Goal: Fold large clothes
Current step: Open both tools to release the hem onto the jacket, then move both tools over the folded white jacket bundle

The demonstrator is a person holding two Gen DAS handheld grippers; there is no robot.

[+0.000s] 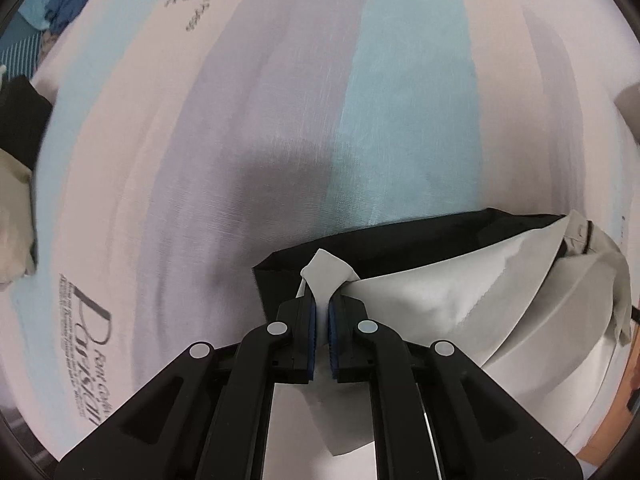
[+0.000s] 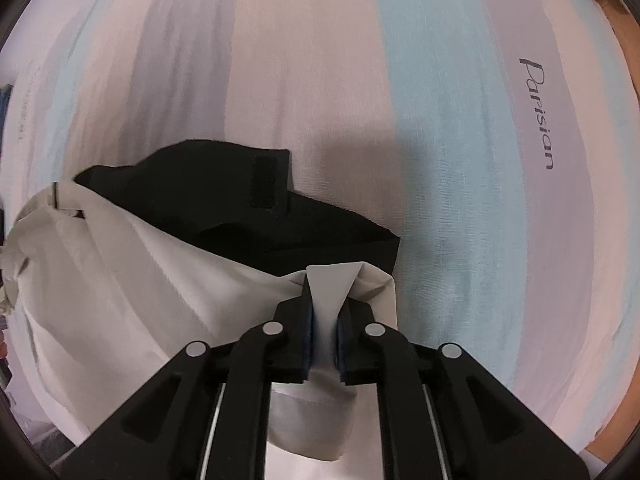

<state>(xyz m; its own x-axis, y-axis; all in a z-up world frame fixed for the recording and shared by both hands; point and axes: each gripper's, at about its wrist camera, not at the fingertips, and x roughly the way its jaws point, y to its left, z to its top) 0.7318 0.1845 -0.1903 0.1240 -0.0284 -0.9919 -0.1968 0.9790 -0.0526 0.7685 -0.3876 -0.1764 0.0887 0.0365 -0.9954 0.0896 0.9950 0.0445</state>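
Clearly pinched, left gripper (image 1: 322, 312) fingers clamp garment (image 1: 432, 292) pale woven fabric, right gripper (image 2: 325, 316) likewise, striped bedsheet (image 2: 440, 120) beneath.

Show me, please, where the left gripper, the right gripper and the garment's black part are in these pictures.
left gripper (image 1: 322, 305): left wrist view, between its fingertips, pinching pale cloth.
right gripper (image 2: 325, 313): right wrist view, between its fingertips, pinching pale cloth.
black part (image 2: 224, 200): right wrist view, its middle.

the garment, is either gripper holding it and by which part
Both are. The left gripper is shut on a pinched fold at one end of the pale garment; the right gripper is shut on a similar fold at the opposite end.
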